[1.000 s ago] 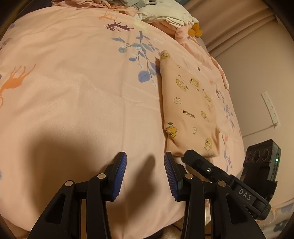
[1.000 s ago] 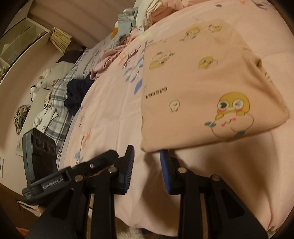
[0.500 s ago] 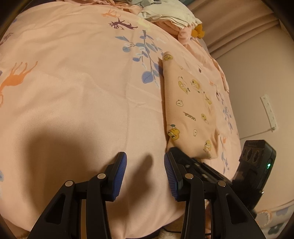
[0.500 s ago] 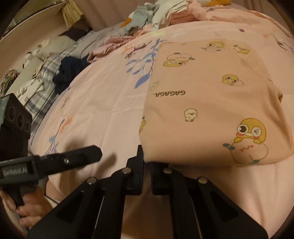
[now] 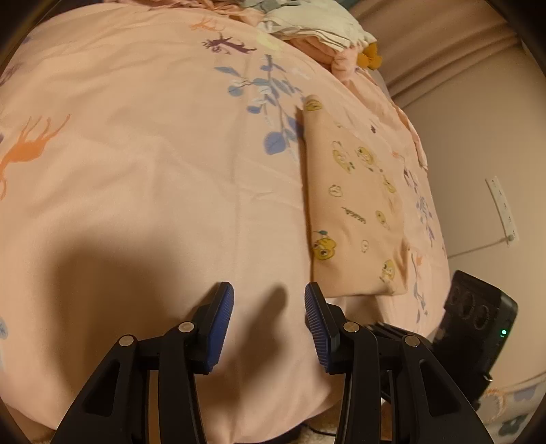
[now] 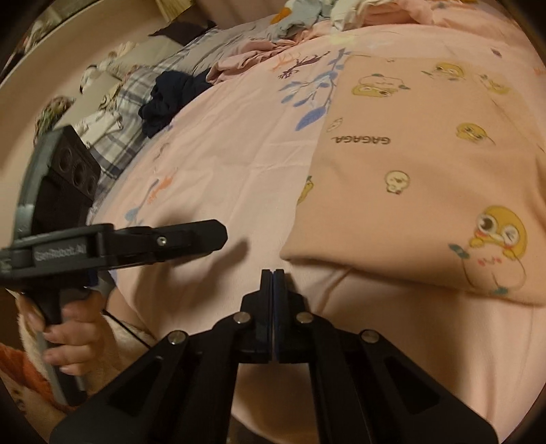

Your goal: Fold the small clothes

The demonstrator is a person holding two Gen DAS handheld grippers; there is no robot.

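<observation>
Bed: wide mattress under a pink sheet printed with deer and blue leaf sprays; carries every item below.

Loose clothes: unsorted heap at the bed's far end; a dark garment lies apart near a plaid cover.

Folded garment: small peach knit printed with yellow ducks and the word GAGAGA, lying flat on the sheet near the bed's near edge. Long axis runs from that edge toward the far heap; the thick folded edge faces the claws. Judged light, soft and limp, with no stiffness and no fragility; it should sag if lifted by one point. Best taken at a near corner or along the near folded edge.

Left claw: jaws apart, nothing between them, hanging over bare sheet just left of the garment.

Right claw: jaws together on nothing, tips just short of the garment's near left corner.
</observation>
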